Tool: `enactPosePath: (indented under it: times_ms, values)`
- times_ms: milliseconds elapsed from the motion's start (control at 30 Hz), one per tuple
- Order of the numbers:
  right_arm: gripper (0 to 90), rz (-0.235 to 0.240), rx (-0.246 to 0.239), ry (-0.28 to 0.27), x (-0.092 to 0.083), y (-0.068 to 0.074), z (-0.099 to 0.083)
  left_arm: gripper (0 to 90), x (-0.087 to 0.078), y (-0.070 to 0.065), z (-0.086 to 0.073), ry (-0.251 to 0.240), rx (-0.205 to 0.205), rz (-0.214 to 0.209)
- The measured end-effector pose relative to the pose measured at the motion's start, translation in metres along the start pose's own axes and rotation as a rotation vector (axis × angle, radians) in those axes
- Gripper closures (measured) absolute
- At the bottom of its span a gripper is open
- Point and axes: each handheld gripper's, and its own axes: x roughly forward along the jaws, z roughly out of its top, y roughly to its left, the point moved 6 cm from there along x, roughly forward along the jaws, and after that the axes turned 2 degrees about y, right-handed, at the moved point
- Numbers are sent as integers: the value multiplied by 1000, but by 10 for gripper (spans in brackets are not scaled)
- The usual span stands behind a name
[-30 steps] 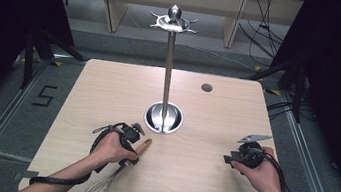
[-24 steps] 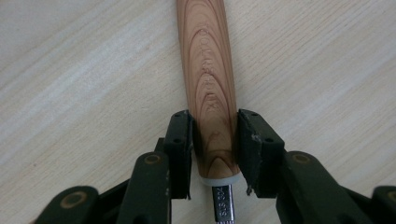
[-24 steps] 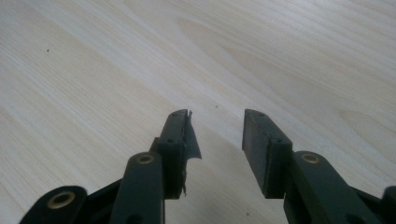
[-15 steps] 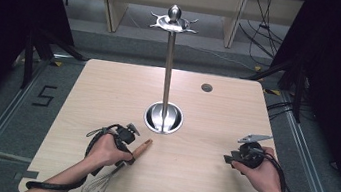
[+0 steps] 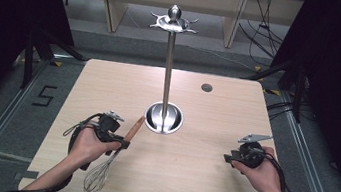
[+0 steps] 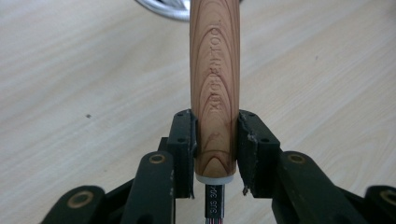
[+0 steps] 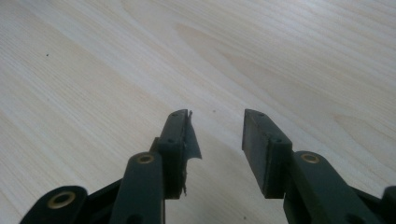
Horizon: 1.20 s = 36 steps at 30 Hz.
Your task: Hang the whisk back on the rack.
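- The left gripper (image 6: 215,135) is clenched on the round wooden handle of the wire balloon whisk (image 6: 215,79); the handle is pinched between the two black jaws close to its lower end, just above the pale collar and the steel stem.
- Behind the jaws, toward the person, the whisk's wire head (image 5: 98,176) is seen in the high view near the table's front edge; ahead of the jaws the handle points toward the stand.
- The grip appears centred on the handle, so it is judged firm enough for a lift; because the hold is low on the handle, the long wooden part ahead of the jaws may swing, and a slow, level lift is advised.
- The right gripper (image 7: 217,140) is released, its jaws standing apart with nothing between them and bare pale wooden table (image 7: 289,51) ahead of them.
- Beyond the left jaws stands the polished steel utensil stand with a round base (image 5: 164,118), a thin upright pole and a hooked crown (image 5: 174,22).
- If hanging is the aim, which is only a guess, the whisk should be carried clear of the pole.
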Motion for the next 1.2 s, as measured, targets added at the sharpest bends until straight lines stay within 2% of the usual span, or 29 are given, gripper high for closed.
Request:
enactPosePath:
  times_ms: [33, 67, 133, 167, 200, 267, 300, 333, 367, 400, 467, 533, 600, 633, 667, 767, 800, 900, 933, 967, 1000, 1033, 1100, 1133, 1167, 1200]
  values:
    - [618, 0, 0, 0, 0, 0, 0, 680, 0, 0, 0, 0, 0, 0]
    - [618, -10, -16, -4, 1, -1, 0, 680, -8, 3, 1, -28, 5, 6]
    - [617, -9, -17, -5, 1, -1, 0, 680, -13, 4, 4, -87, -7, 19]
    - [618, 0, 9, 9, -1, 1, 0, 680, -15, 4, 4, -104, -8, 21]
    - [618, -2, -1, 19, -1, 0, -1, 680, -17, 4, 4, -120, -9, 21]
    - [618, -1, 0, 18, -2, 0, 0, 680, -19, 4, 5, -131, -2, 20]
    - [617, 1, 6, -8, 0, 1, 0, 681, -23, 4, 5, -153, 16, 23]
    - [618, -14, -18, -33, 3, -1, 1, 681, -24, 5, 5, -164, 24, 21]
    - [618, -9, -16, -13, 1, -1, 0, 680, -24, 5, 5, -164, 24, 21]
    - [618, -10, -18, -13, 0, -1, 0, 681, -28, 5, 6, -187, 32, 18]
    - [618, -11, -15, -16, 0, -1, 1, 681, -31, 6, 6, -203, 44, 23]
    - [618, -6, -23, 7, -2, -1, 0, 681, -35, 5, 10, -290, 34, 24]
    - [618, -7, -23, -1, -2, -1, 1, 681, -38, 5, 12, -315, 39, 26]
    - [618, -4, -15, -1, -3, 0, 1, 681, -39, 3, 14, -353, 22, 25]
    - [618, -2, -5, 1, -3, 1, 1, 681, -39, 3, 14, -353, 22, 25]
    - [618, -3, -3, 0, -4, 1, 2, 681, -46, 4, 18, -406, 44, 39]
    - [618, -3, -3, -1, -4, 1, 2, 681, -48, 4, 19, -418, 35, 39]
    - [618, -3, 1, -5, -4, 1, 2, 681, -53, 5, 23, -463, 62, 43]
    - [618, -8, -16, -13, -4, 0, 2, 680, -54, 4, 24, -486, 63, 37]
    - [618, -7, -16, -15, -4, 0, 2, 681, -56, 5, 25, -486, 88, 37]
    - [618, -5, -4, -16, -4, 1, 3, 680, -57, 5, 27, -503, 92, 36]
    - [618, -2, 9, -13, -5, 1, 3, 681, -57, 5, 28, -514, 79, 35]
    - [618, -2, 9, -14, -5, 1, 3, 680, -59, 5, 31, -531, 95, 31]
    - [618, -1, 11, -20, -5, 2, 3, 681, -61, 7, 31, -527, 116, 40]
    - [618, 0, 11, -21, -5, 2, 3, 680, -62, 7, 32, -530, 123, 38]
    - [618, 1, 15, -44, -3, 2, 4, 680, -63, 7, 33, -539, 118, 38]
